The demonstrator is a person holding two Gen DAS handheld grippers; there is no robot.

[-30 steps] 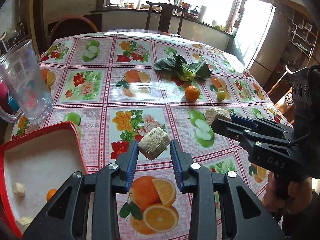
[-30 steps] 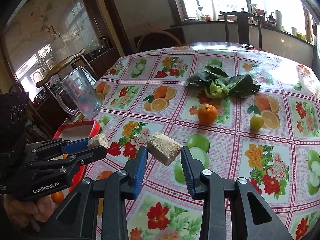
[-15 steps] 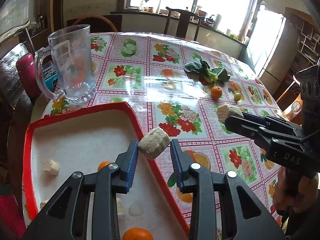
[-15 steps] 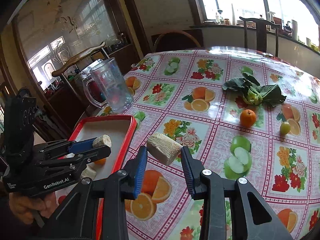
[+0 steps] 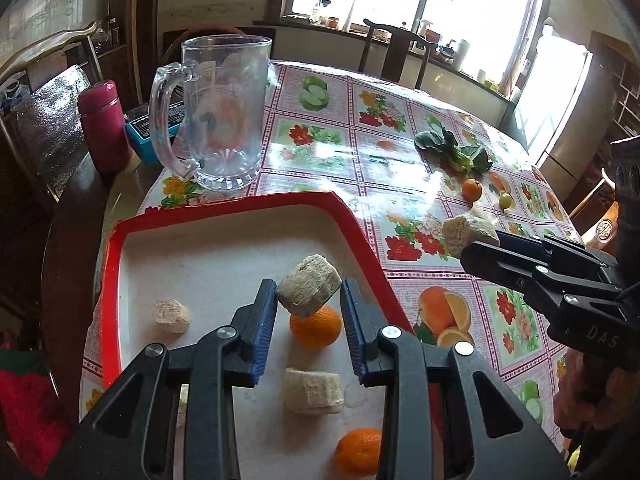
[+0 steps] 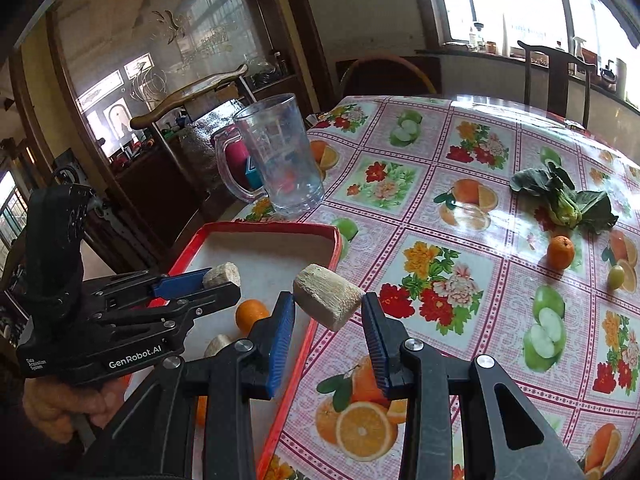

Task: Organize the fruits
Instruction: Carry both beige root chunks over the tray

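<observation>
Left tool (image 5: 308, 306) is pinched on a pale fibrous cut chunk (image 5: 309, 290), now hung over the inside of the red-rimmed white tray (image 5: 114, 280); a second ago the same chunk was carried over bare tablecloth with only a tray corner in view. Right tool (image 6: 327, 314) is clamped on a second pale fibrous chunk (image 6: 328, 298), now brought to just over the tray's right rim, where earlier it was held well out over the cloth. Both grips are unchanged; only position has shifted, toward the tray.

Meaning for the task: transport is judged nearly finished for the left piece, with release into the tray likely the next step; the right piece is judged to need a little more travel inward before release.

Already in the tray: two small oranges (image 5: 316, 326), one directly below the left chunk, plus two pale cut chunks (image 5: 314, 390). Dropping onto the orange could make the piece roll.

The surface (image 5: 400, 168) is a round one under a glossy pink checked cloth printed with fruit and flowers. Still out on it: a small orange (image 6: 560, 252), a small green fruit (image 6: 616, 276), a leafy green vegetable (image 6: 568, 200), all well apart from the tray. A clear glass mug (image 5: 220, 120) stands just beyond the tray.

Room: bright windows with a cluttered sill, dark wooden chairs, a magenta flask (image 5: 104, 124) on a side stand.
</observation>
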